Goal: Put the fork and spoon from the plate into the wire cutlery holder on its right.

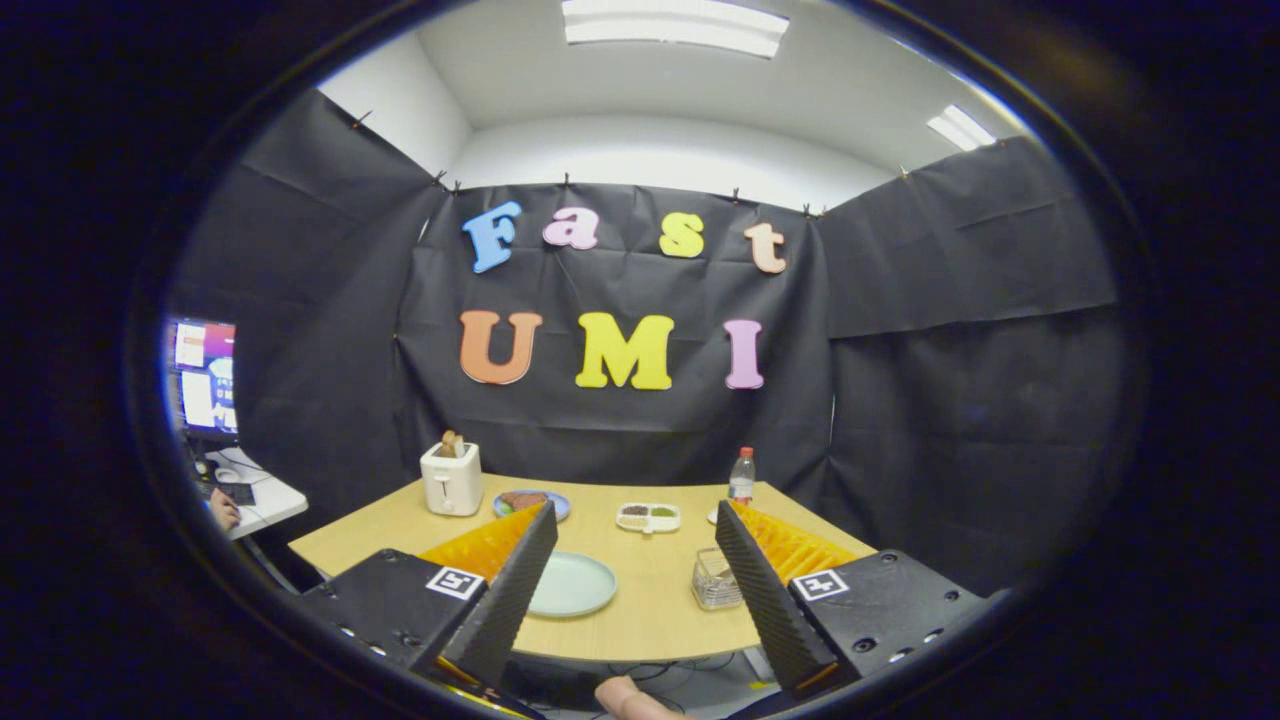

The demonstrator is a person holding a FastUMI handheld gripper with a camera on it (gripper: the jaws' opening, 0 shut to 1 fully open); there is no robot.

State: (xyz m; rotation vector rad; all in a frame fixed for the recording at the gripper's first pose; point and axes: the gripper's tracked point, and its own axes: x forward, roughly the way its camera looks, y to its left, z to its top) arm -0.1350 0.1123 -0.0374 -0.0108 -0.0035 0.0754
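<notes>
Here the tongs (636, 575) hang spread wide above the near edge of the bench (640, 625), pinching nothing. Between the fingers lies the pale plate (572, 585), with the wire cutlery holder (714, 580) to its right. No fork or spoon can be made out. Farther off stand a toaster (451, 480) and a bottle (741, 475).

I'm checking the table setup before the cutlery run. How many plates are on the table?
2. A pale green plate lies between the open jaws of the gripper, left of the wire cutlery holder. A blue plate with food sits beside the toaster. The fingers may hide more.
</notes>
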